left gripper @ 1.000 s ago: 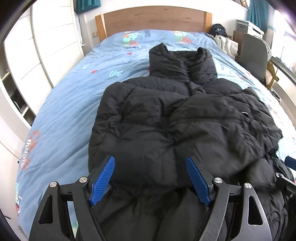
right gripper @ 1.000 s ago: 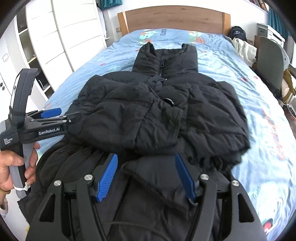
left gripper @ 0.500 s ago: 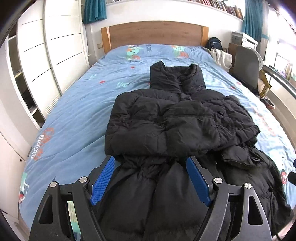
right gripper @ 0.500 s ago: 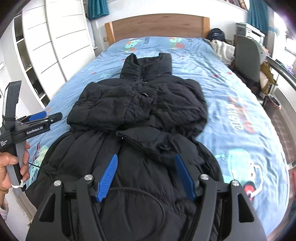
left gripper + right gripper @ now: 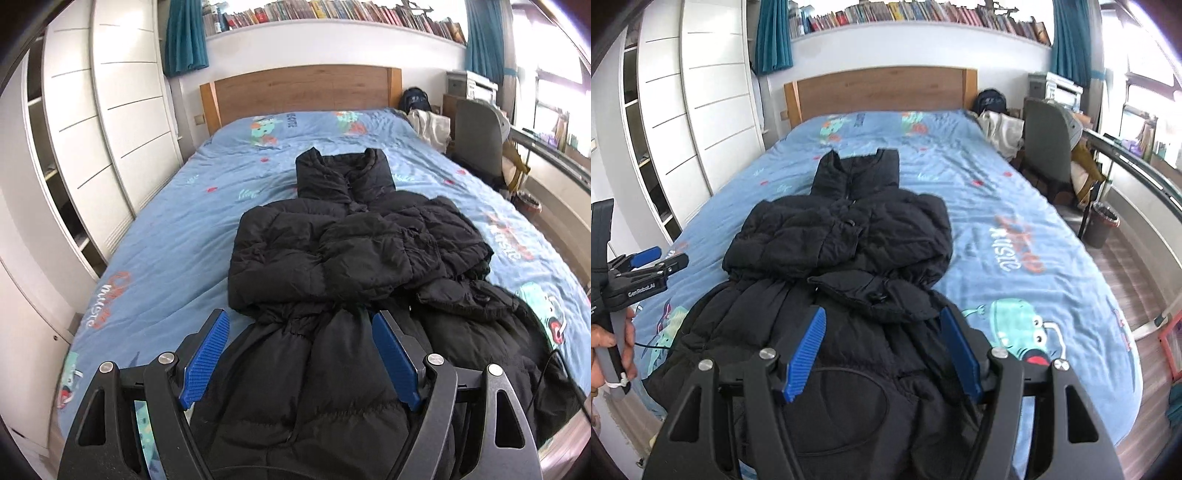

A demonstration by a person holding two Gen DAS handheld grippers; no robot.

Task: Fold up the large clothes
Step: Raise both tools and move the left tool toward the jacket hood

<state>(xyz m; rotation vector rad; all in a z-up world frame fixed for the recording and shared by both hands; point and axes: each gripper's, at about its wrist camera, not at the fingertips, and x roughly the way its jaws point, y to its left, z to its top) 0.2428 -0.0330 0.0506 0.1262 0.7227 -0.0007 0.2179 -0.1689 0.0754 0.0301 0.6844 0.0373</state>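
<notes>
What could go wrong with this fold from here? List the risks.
1. The black coat is puffy; its sleeves, folded over the chest, may spring open when the hem is lifted.
2. The coat's lower part hangs over the foot of the bed, so it may slide off.
3. A thin black cable lies looped on the coat below the open right tool; a grab there could snag it. The left tool is open too.

Black coat (image 5: 842, 258) lies sleeves-folded on the blue bed (image 5: 1015, 229), right claw (image 5: 882, 350) open above its hem.
</notes>
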